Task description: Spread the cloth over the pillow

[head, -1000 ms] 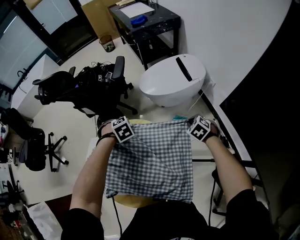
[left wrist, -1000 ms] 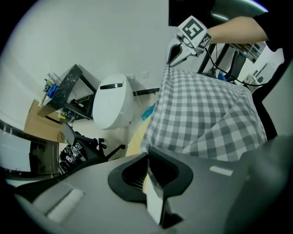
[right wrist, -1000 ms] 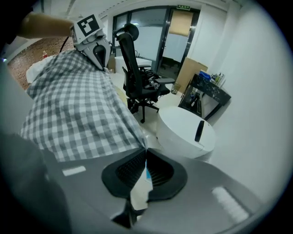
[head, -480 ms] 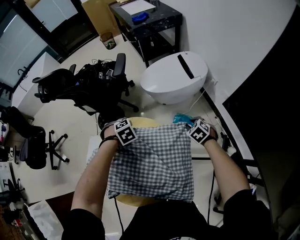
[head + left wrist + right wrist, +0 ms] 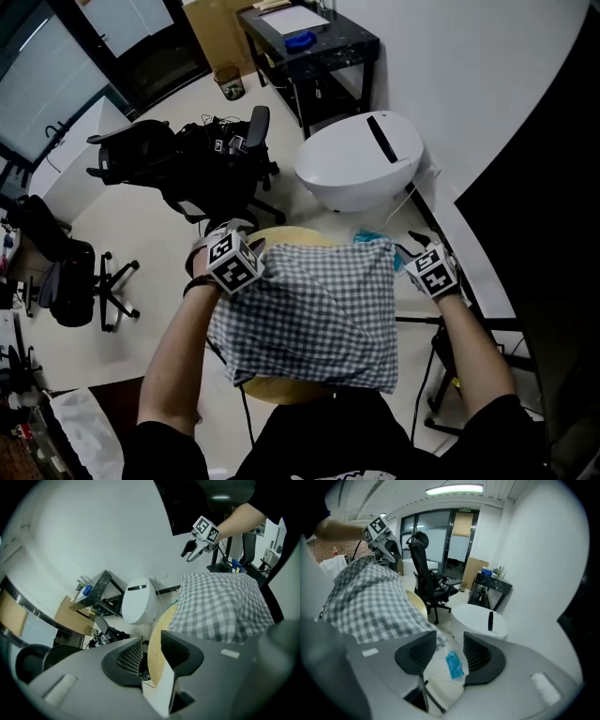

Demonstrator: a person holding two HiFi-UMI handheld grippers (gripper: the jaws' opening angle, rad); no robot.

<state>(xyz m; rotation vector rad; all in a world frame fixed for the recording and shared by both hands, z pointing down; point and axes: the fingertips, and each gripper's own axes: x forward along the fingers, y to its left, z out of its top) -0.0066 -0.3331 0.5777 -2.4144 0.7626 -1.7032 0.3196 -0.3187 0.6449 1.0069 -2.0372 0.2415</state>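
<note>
Gingham cloth (image 5: pixel 314 309) lies spread; left hand-held gripper (image 5: pixel 149 651), jaws just opened narrowly, and right hand-held gripper (image 5: pixel 449 653), opened wide, tilt downward, empty.

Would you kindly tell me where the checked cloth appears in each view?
Head view: checked cloth at lower centre.
Left gripper view: checked cloth right of centre.
Right gripper view: checked cloth at left.
Shared landmark: white oval object with a black slot, in all three.

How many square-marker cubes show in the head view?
2. One marker cube sits at the far-left corner of the checked cloth. The other is just off its far-right corner. None appears to be hidden.
</note>
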